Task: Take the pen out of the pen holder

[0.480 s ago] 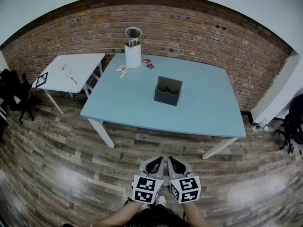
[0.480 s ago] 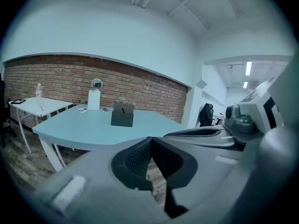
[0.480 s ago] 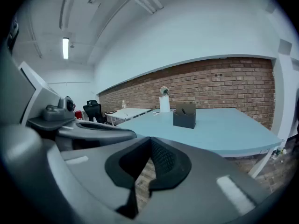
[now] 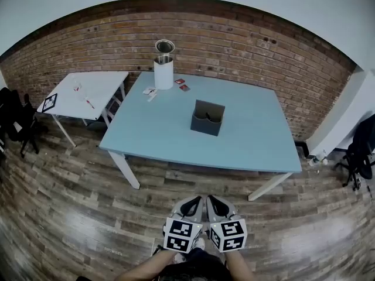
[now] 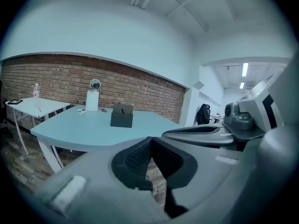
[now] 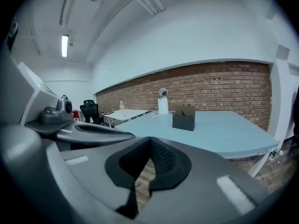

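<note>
A dark grey pen holder (image 4: 207, 117) stands near the middle of the light blue table (image 4: 246, 139). A pen leans inside it, a thin dark stick (image 5: 122, 111) in the left gripper view and again the pen (image 6: 183, 112) in the right gripper view. Both grippers hang side by side low over the wooden floor, well short of the table. My left gripper (image 4: 191, 202) is shut, its pads meeting with nothing between them (image 5: 150, 141). My right gripper (image 4: 217, 202) is also shut and empty (image 6: 150, 141).
A white cylinder with a round mirror on top (image 4: 164, 68) and small red and white items (image 4: 181, 84) sit at the table's far left. A white side table (image 4: 82, 92) stands to the left, and a brick wall (image 4: 234, 45) runs behind. Dark chairs (image 4: 17, 122) stand at the far left.
The table and wall have slid slightly down in the head view. Both grippers remain side by side and shut.
</note>
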A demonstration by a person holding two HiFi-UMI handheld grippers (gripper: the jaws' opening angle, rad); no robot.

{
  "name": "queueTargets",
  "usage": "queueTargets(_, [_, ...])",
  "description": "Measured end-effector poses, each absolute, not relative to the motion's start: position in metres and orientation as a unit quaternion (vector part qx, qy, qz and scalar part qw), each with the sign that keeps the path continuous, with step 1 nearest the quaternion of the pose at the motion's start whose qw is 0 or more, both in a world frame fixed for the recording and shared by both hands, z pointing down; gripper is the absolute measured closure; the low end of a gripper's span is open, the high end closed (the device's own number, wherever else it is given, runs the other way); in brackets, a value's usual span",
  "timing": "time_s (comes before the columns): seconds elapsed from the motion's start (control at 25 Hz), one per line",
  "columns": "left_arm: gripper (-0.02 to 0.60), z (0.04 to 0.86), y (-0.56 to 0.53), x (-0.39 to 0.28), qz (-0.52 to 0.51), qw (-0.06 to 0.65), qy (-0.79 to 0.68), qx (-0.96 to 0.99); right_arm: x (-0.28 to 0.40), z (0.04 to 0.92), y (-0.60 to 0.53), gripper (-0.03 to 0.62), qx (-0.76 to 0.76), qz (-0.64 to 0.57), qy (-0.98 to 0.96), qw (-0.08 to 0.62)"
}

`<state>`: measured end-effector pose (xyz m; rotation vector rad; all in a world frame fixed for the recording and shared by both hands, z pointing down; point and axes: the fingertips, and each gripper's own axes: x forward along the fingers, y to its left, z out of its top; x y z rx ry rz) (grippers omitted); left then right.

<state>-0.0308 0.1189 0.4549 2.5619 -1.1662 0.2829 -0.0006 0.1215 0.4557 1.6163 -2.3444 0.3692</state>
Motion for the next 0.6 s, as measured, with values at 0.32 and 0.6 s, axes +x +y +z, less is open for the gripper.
queueTargets(0.32, [0.583, 0.457, 0.1, -0.039, 0.105, 0.143, -0.411, 0.894, -0.006, 0.456, 0.101, 0.589, 0.558, 0.121, -0.81, 0.131])
queueTargets(0.6, [0.581, 0.467, 0.073, -0.031, 0.117, 0.146, -0.409, 0.893, 0.003, 0.464, 0.071, 0.589, 0.558, 0.121, -0.81, 0.131])
